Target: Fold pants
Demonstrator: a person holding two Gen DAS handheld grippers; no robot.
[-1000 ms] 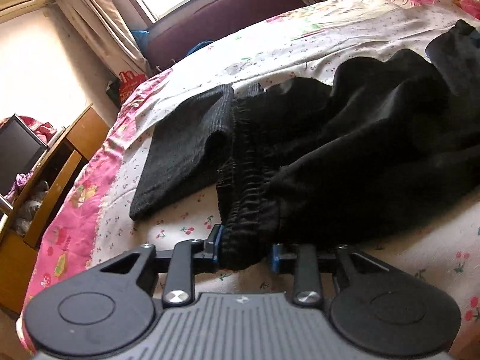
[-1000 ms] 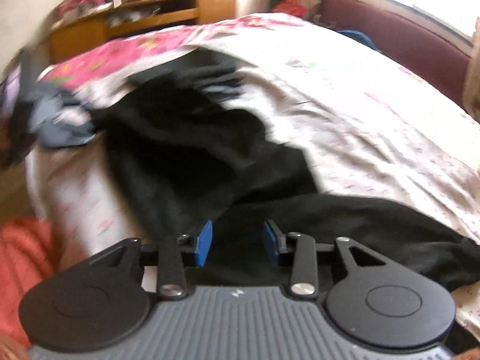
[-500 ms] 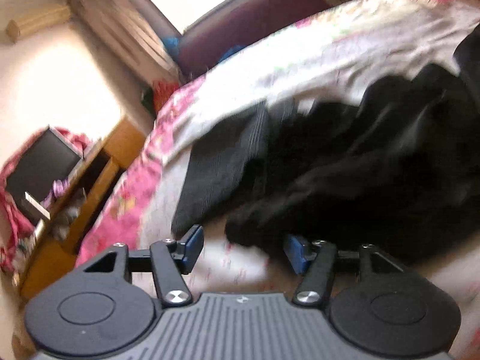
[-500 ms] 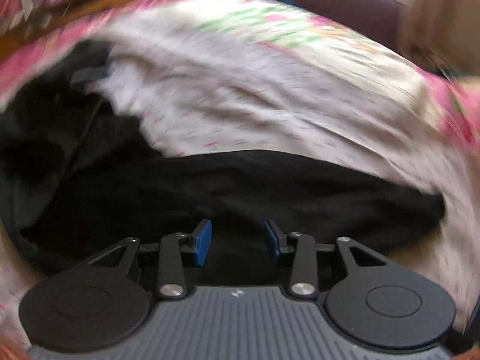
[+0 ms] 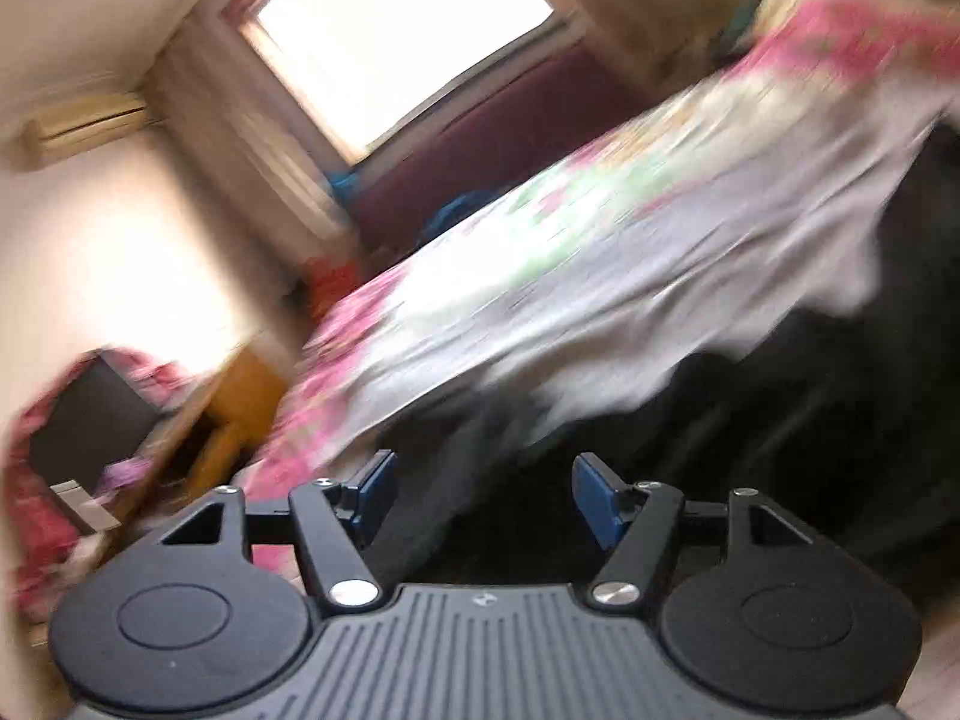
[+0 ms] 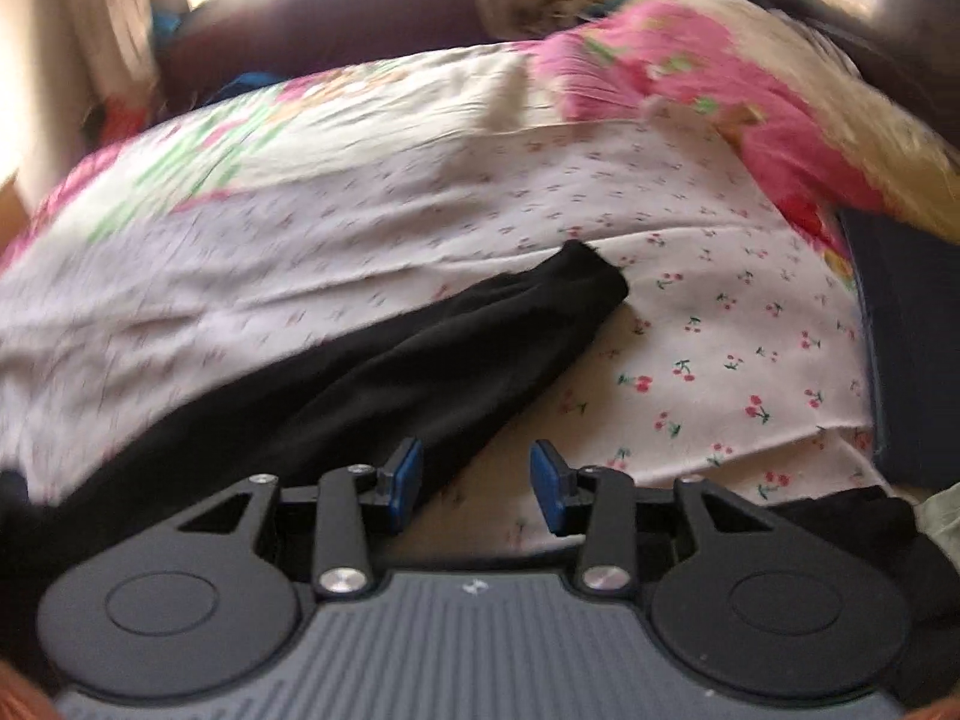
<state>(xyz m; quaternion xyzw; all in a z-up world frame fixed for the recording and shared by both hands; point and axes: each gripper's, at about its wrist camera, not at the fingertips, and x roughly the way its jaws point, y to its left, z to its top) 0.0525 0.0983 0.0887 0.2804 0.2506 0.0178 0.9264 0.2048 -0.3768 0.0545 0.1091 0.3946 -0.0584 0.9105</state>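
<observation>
The black pants (image 5: 780, 420) lie on the flowered bed sheet (image 5: 600, 276), blurred, filling the right and lower middle of the left wrist view. My left gripper (image 5: 483, 498) is above them with its jaws opening; dark cloth shows beyond the gap, but the blue pads (image 5: 375, 495) do not press on it. In the right wrist view one black pant leg (image 6: 420, 360) runs from the lower left up to its cuff end (image 6: 576, 282). My right gripper (image 6: 477, 489) hangs open over that leg's near edge, with only sheet (image 6: 690, 330) showing in the gap.
A bright window (image 5: 390, 42) and a maroon backrest (image 5: 510, 150) stand behind the bed. A wooden desk (image 5: 240, 396) with a dark screen (image 5: 90, 420) is at the left. A pink quilt (image 6: 720, 102), a dark blue item (image 6: 900, 330) and more black cloth (image 6: 870, 516) sit at the right.
The left gripper let go of the elastic waistband, spread its jaws, and rose, tilting up toward the window. The right gripper swept along the pant leg toward its cuff, jaws unchanged.
</observation>
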